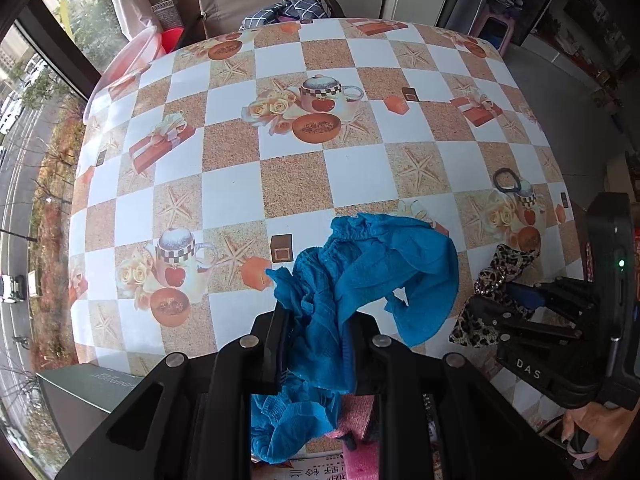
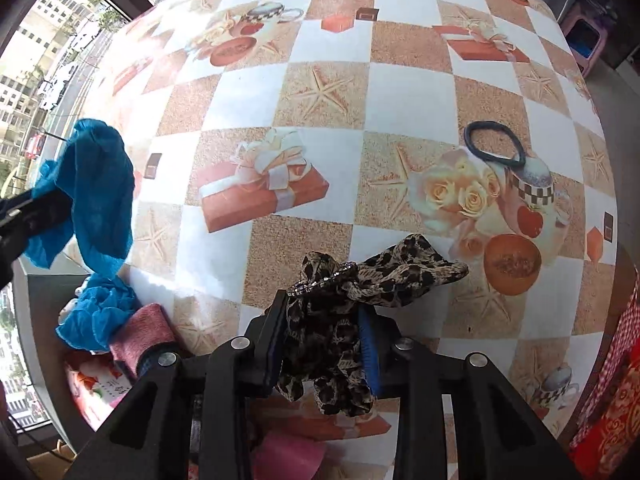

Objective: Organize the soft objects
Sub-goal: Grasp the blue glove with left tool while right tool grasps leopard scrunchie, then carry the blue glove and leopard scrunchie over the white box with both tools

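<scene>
Left jaws clamped on blue cloth point(image 1: 360, 272), right jaws pinching leopard-print scarf point(image 2: 352, 304), "DAS" on right gripper point(image 1: 500, 312)

text: "DAS" | on: right gripper point(image 1: 500, 300) body | other print: unreadable

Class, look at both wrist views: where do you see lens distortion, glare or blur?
Left wrist view: the checked table bulges like a dome, and the picture's corners go dark. Right wrist view: the window is washed out bright, and the blue cloth looks slightly soft.
</scene>
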A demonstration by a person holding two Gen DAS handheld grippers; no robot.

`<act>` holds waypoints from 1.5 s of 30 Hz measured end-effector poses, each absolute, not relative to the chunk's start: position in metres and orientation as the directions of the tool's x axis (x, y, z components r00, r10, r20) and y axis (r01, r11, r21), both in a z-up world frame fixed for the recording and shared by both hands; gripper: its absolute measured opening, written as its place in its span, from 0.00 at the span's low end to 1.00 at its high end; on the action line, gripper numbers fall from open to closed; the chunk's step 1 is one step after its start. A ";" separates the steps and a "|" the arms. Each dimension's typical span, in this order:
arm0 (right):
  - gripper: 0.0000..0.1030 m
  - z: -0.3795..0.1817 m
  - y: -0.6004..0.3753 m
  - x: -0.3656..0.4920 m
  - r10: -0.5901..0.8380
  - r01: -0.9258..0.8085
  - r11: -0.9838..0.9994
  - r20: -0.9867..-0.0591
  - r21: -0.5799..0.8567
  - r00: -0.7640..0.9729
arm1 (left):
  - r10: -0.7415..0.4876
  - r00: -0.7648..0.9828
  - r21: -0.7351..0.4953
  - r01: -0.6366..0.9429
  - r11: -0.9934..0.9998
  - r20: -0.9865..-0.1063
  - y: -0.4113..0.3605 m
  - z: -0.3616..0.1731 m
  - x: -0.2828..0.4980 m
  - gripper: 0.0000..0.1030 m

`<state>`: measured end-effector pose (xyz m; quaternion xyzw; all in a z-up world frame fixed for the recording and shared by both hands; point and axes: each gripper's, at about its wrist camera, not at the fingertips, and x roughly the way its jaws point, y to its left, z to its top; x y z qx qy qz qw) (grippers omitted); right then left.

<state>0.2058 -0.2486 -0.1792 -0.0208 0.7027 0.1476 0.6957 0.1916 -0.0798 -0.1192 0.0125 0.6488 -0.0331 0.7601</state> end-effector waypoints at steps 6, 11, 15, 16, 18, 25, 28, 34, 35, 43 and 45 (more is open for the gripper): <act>0.33 -0.127 -0.238 0.191 0.240 -0.254 0.939 -0.971 0.232 0.001 | -0.045 0.166 -0.033 0.076 0.997 -0.985 -0.072 -0.094 0.163 0.22; 0.33 -0.087 -0.225 0.171 0.280 -0.286 0.921 -0.960 0.263 0.019 | -0.053 0.169 -0.041 0.072 0.997 -0.984 -0.061 -0.075 0.126 0.22; 0.33 -0.064 -0.219 0.142 0.300 -0.319 0.907 -0.954 0.276 0.026 | -0.062 0.169 -0.052 0.063 0.997 -0.984 -0.051 -0.060 0.093 0.22; 0.33 -0.058 -0.215 0.137 0.302 -0.327 0.903 -0.953 0.277 0.027 | -0.061 0.168 -0.052 0.062 0.997 -0.984 -0.048 -0.057 0.084 0.22; 0.33 -0.047 -0.206 0.126 0.308 -0.344 0.896 -0.951 0.282 0.024 | -0.068 0.165 -0.060 0.052 0.997 -0.984 -0.042 -0.051 0.068 0.22; 0.33 -0.022 -0.162 0.084 0.308 -0.435 0.856 -0.951 0.280 -0.006 | -0.074 0.156 -0.072 0.013 0.997 -0.985 -0.014 -0.037 0.019 0.22; 0.33 -0.015 -0.136 0.066 0.302 -0.494 0.826 -0.953 0.273 -0.021 | -0.066 0.159 -0.070 -0.019 0.997 -0.985 0.002 -0.034 0.002 0.22; 0.33 -0.012 -0.084 0.042 0.300 -0.576 0.771 -0.953 0.271 -0.046 | -0.045 0.168 -0.067 -0.126 0.990 -0.985 0.043 -0.033 -0.020 0.22; 0.33 -0.012 -0.076 0.038 0.298 -0.588 0.762 -0.953 0.270 -0.051 | -0.038 0.174 -0.063 -0.141 0.988 -0.984 0.049 -0.032 -0.023 0.22; 0.33 -0.018 -0.021 0.017 0.268 -0.682 0.687 -0.960 0.250 -0.082 | 0.010 0.183 -0.036 -0.249 0.968 -0.983 0.095 -0.036 -0.046 0.22; 0.33 -0.020 -0.010 0.014 0.257 -0.700 0.672 -0.963 0.241 -0.085 | 0.017 0.179 -0.033 -0.277 0.960 -0.984 0.106 -0.040 -0.051 0.22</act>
